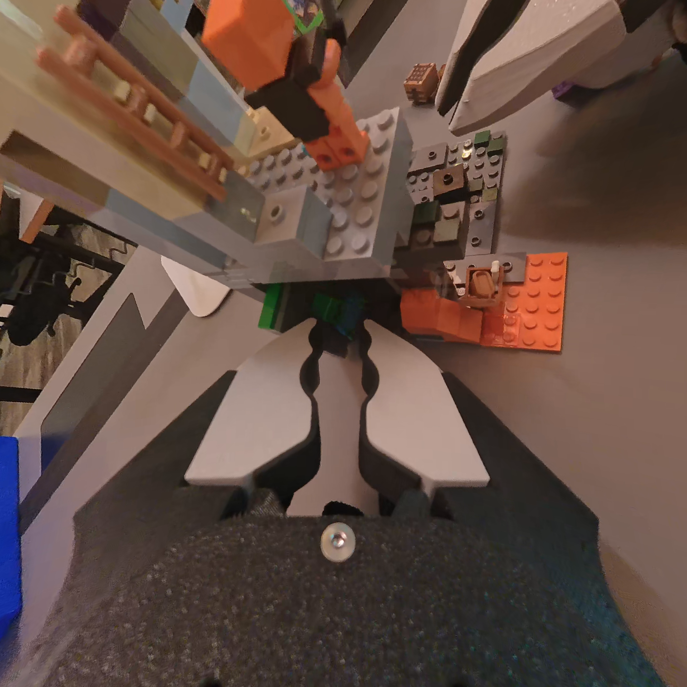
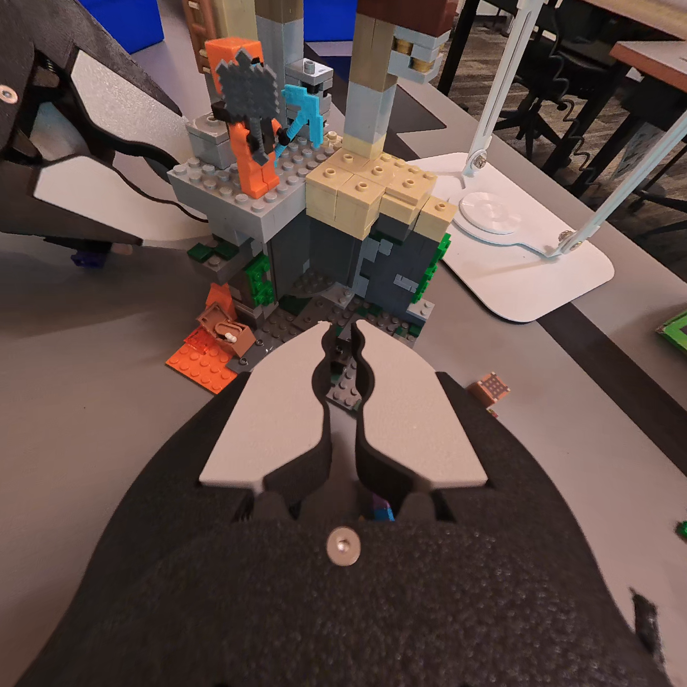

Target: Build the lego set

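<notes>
The lego build (image 2: 334,208) stands on the grey table: a grey studded platform (image 1: 353,208), tan blocks and tall pillars. An orange minifigure (image 2: 256,163) with a grey axe and a blue pickaxe stands on the platform; it also shows in the left wrist view (image 1: 334,126). My left gripper (image 1: 339,329) reaches under the platform from the side, shut on a small green and blue piece (image 1: 336,308). Its fingers (image 2: 93,193) show at the upper left in the right wrist view. My right gripper (image 2: 341,327) is shut and empty, low over the dark base plate (image 2: 342,394).
An orange plate (image 1: 539,308) with a brown chest (image 1: 481,286) lies at the build's foot. A brown cube (image 2: 490,388) lies loose on the table. A white lamp base (image 2: 520,275) stands behind the build. A brown ladder (image 1: 141,111) runs up one pillar. The tips of one gripper are about 10 cm away from the tips of the other.
</notes>
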Motion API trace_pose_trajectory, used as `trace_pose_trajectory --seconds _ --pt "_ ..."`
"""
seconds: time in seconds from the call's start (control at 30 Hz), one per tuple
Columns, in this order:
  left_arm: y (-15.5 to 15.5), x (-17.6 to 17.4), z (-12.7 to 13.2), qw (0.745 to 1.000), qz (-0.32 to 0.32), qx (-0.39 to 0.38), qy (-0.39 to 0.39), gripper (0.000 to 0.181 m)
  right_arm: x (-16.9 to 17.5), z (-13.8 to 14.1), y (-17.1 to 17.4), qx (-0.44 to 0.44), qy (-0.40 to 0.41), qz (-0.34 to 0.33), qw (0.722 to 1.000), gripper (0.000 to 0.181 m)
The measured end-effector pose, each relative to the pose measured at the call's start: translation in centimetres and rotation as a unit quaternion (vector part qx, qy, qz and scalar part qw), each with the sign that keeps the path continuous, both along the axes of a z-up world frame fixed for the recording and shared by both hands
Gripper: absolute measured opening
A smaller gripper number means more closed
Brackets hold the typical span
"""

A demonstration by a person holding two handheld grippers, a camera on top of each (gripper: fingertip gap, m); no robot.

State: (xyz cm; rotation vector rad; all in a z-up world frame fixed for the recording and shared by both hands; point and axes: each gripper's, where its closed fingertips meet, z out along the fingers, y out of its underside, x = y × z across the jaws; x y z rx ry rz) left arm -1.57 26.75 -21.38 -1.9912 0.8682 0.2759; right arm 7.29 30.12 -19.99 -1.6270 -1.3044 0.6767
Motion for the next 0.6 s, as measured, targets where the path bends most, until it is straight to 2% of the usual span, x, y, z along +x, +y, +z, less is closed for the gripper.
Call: trace_pose_trajectory --seconds 0.27,0.6 --pt "0.25 -0.11 -0.20 0.999 -0.019 0.010 0.042 0.015 0.06 -0.08 -0.04 -0.001 0.000 0.001 1.000 0.007" --pt "0.14 0.00 -0.02 1.000 -0.014 0.010 0.016 0.018 0.00 -0.21 -0.19 -0.004 0.000 0.002 1.000 0.007"
